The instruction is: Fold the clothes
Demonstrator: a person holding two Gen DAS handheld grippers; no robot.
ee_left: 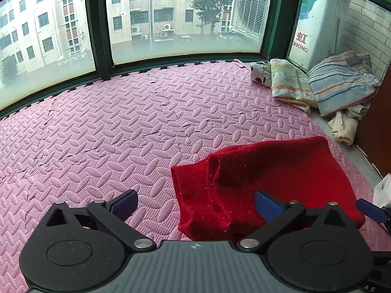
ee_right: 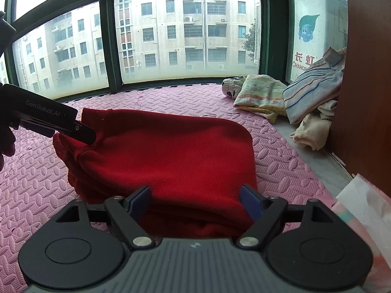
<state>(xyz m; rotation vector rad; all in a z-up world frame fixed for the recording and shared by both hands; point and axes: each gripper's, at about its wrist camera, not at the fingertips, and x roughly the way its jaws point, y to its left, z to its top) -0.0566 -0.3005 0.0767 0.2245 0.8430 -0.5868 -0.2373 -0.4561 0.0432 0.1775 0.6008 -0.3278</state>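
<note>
A red knit garment (ee_left: pixel 268 178) lies folded on the pink foam mat (ee_left: pixel 110 127); it also shows in the right wrist view (ee_right: pixel 171 151). My left gripper (ee_left: pixel 195 204) is open, its jaws wide apart over the garment's left edge, holding nothing. It shows from the side in the right wrist view (ee_right: pixel 83 131), its tip at the garment's far left corner. My right gripper (ee_right: pixel 195 202) is open, its jaws straddling the garment's near edge. One right fingertip (ee_left: pixel 369 210) shows at the left wrist view's right edge.
A pile of other clothes lies at the far right: a striped piece (ee_left: pixel 342 83), a pastel printed piece (ee_left: pixel 290 83), a cream one (ee_right: pixel 310 131). Windows (ee_left: pixel 171 12) bound the mat's far side. A brown wooden panel (ee_right: pixel 366 73) and a white packet (ee_right: pixel 366 210) stand at right.
</note>
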